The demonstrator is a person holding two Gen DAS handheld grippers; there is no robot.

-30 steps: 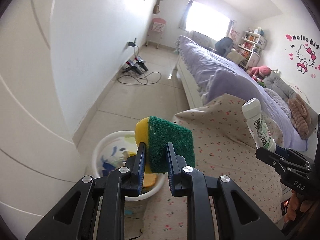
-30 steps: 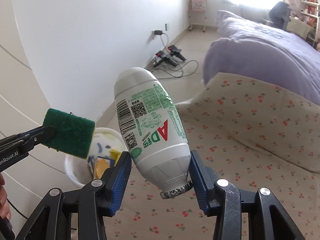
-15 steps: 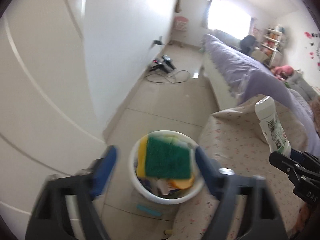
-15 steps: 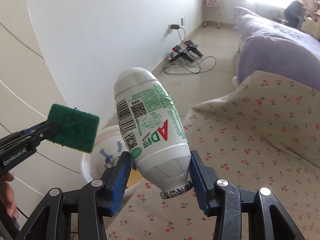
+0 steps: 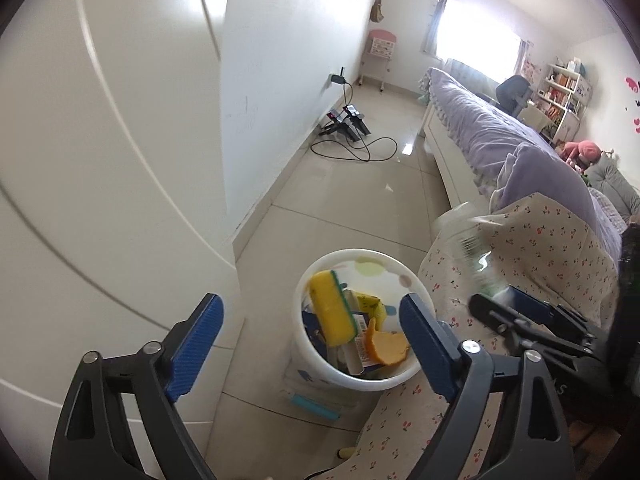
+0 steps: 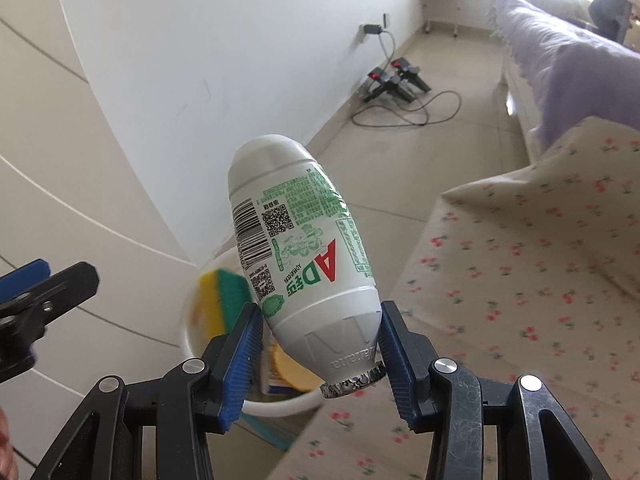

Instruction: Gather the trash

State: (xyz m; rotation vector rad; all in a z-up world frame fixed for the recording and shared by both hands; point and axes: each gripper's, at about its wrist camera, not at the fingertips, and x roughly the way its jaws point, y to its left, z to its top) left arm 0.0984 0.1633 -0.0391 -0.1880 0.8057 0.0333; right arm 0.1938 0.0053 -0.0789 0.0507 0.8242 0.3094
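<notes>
My left gripper [image 5: 310, 334] hangs above the white trash bin [image 5: 362, 378], its jaws opening wide with nothing between them. The yellow and green sponge [image 5: 332, 308] lies in the bin on top of other scraps, and in the right wrist view the sponge [image 6: 222, 300] shows blurred behind the bottle. My right gripper [image 6: 320, 354] is shut on a white drink bottle [image 6: 300, 260] with green print, foil mouth toward the camera. That bottle [image 5: 466, 248] appears blurred just right of the bin in the left wrist view.
The bin stands on a tiled floor between a white curved cabinet [image 5: 100, 160] and a cherry-print cloth [image 5: 532, 248]. A purple-covered bed [image 5: 504, 140] lies beyond. Cables and chargers [image 5: 348, 128] sit by the wall. A small blue item [image 5: 314, 406] lies beside the bin.
The left gripper's jaws spread apart and the sponge dropped into the bin. The right gripper carried the bottle down and closer to the bin.
</notes>
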